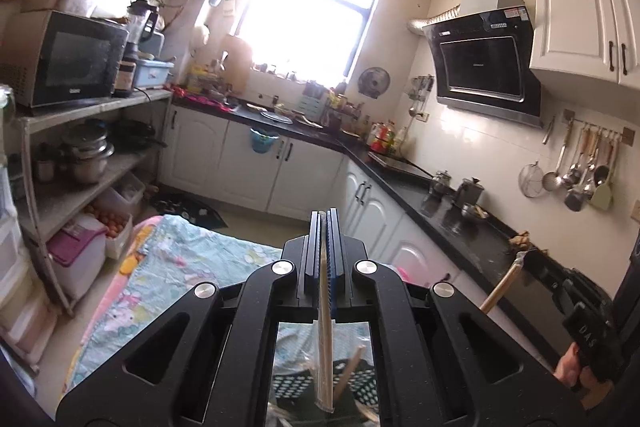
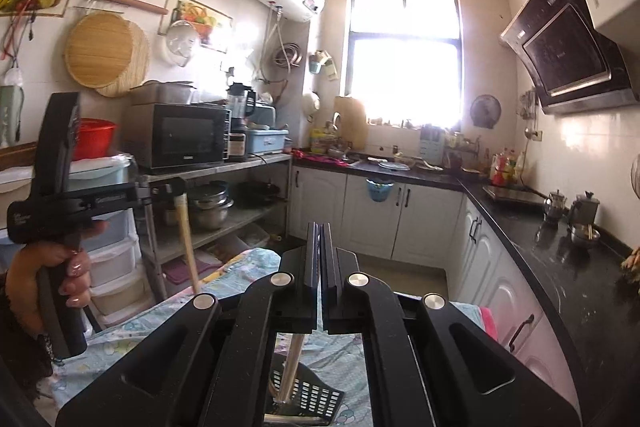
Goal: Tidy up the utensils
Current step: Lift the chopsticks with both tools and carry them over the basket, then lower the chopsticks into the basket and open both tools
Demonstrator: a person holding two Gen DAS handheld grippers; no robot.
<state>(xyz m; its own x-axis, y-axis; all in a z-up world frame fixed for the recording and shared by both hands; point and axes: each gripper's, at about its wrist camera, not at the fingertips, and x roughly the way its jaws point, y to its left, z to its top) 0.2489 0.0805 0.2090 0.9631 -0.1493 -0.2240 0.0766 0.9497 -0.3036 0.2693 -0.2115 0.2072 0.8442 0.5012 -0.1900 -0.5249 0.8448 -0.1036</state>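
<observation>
My left gripper (image 1: pixel 324 223) is shut on a pale wooden stick-like utensil (image 1: pixel 325 311) that hangs down below its fingers. In the right wrist view the left gripper (image 2: pixel 178 187) shows at the left, held by a hand (image 2: pixel 68 267), with the wooden stick (image 2: pixel 188 247) dangling from its tip. My right gripper (image 2: pixel 320 235) is shut too. It pinches the top end of a wooden handle (image 2: pixel 294 355) that ends in a black slotted spatula head (image 2: pixel 316 395). At the right of the left wrist view, the right gripper (image 1: pixel 530 258) grips that handle (image 1: pixel 500 287).
A table with a light blue patterned cloth (image 1: pixel 192 267) lies below both grippers. A black countertop (image 1: pixel 460 227) runs along the right, with pots and jugs on it. Ladles hang on a wall rail (image 1: pixel 584 171). A shelf rack with a microwave (image 1: pixel 68 59) stands at the left.
</observation>
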